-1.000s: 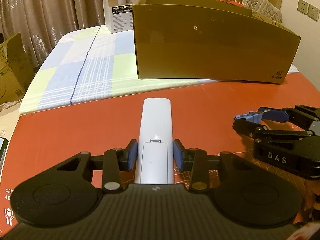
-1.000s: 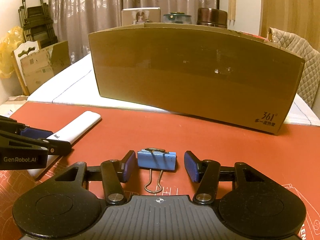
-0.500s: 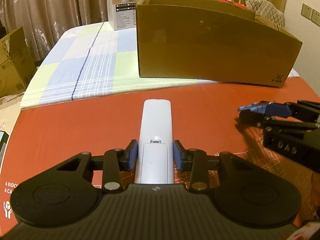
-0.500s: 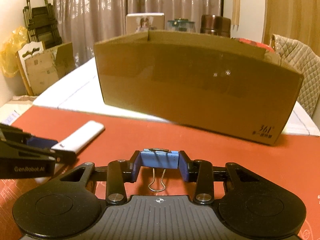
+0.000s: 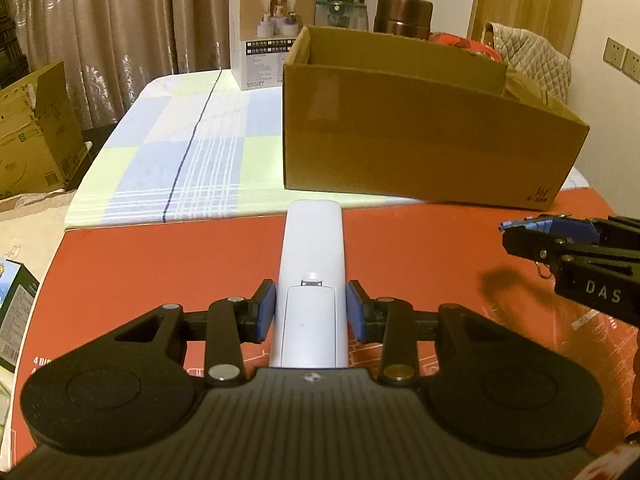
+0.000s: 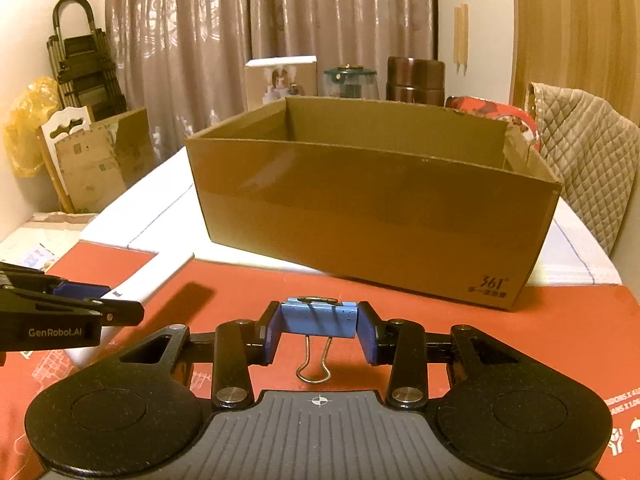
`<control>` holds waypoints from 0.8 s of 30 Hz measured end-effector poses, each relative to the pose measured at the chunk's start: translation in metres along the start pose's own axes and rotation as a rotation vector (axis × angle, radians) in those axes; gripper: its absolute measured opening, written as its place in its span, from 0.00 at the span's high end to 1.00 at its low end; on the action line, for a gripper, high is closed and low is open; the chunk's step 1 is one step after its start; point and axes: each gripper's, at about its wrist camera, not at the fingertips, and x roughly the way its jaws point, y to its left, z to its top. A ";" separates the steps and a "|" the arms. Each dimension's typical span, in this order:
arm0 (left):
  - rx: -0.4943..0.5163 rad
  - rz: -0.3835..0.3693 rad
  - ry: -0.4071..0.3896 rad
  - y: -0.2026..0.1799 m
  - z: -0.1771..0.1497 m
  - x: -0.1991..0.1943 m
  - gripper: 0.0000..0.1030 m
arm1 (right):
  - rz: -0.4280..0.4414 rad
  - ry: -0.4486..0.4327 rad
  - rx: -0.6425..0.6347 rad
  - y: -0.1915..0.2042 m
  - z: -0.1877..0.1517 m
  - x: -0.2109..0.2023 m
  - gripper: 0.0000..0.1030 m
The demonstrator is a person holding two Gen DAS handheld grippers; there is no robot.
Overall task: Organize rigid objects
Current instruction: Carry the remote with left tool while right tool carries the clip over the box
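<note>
Item: white remote [image 5: 312, 264], clamped at its rear end between the left gripper [image 5: 311, 311] fingers, long axis running straight ahead toward the cardboard box [image 5: 420, 144].
Item: blue binder clip [image 6: 319, 317], pinched crosswise between the right gripper [image 6: 319, 330] fingers, wire loop hanging below.
Destination: box ahead of both, open-topped, near wall the edge to clear; right gripper appears nearer.
Clearance: red counter [image 5: 160, 256] bare between.

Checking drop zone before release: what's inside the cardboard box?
The cardboard box is open-topped; only its bare inner walls show, with nothing rising above the rim. The near wall hides its floor, so contents lying low cannot be ruled out.
</note>
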 end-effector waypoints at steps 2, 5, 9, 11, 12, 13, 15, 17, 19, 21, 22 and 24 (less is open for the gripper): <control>-0.007 -0.003 -0.009 -0.003 0.000 -0.006 0.68 | 0.002 -0.002 -0.002 0.001 0.001 -0.005 0.65; -0.017 -0.014 -0.025 -0.008 -0.001 -0.017 0.68 | 0.005 -0.008 -0.002 0.001 0.003 -0.012 0.65; -0.034 -0.025 -0.046 -0.015 0.001 -0.027 0.68 | 0.010 -0.022 -0.005 0.001 0.008 -0.023 0.65; -0.048 -0.034 -0.060 -0.018 0.002 -0.032 0.68 | 0.014 -0.033 0.003 0.000 0.011 -0.029 0.65; -0.055 -0.039 -0.070 -0.019 0.003 -0.034 0.68 | 0.017 -0.037 0.009 -0.002 0.013 -0.031 0.65; -0.060 -0.045 -0.081 -0.021 0.004 -0.037 0.68 | 0.019 -0.042 0.017 -0.003 0.015 -0.034 0.65; -0.064 -0.057 -0.104 -0.025 0.007 -0.043 0.68 | 0.021 -0.056 0.023 -0.005 0.020 -0.040 0.65; -0.064 -0.069 -0.123 -0.030 0.011 -0.048 0.68 | 0.016 -0.073 0.023 -0.007 0.024 -0.047 0.65; -0.065 -0.079 -0.143 -0.034 0.016 -0.052 0.68 | 0.013 -0.086 0.027 -0.012 0.029 -0.052 0.65; -0.065 -0.087 -0.165 -0.038 0.022 -0.056 0.68 | 0.009 -0.102 0.028 -0.016 0.033 -0.058 0.65; -0.065 -0.090 -0.174 -0.039 0.025 -0.058 0.68 | 0.006 -0.111 0.028 -0.018 0.036 -0.061 0.65; -0.063 -0.095 -0.200 -0.041 0.034 -0.062 0.68 | 0.000 -0.131 0.031 -0.024 0.043 -0.066 0.65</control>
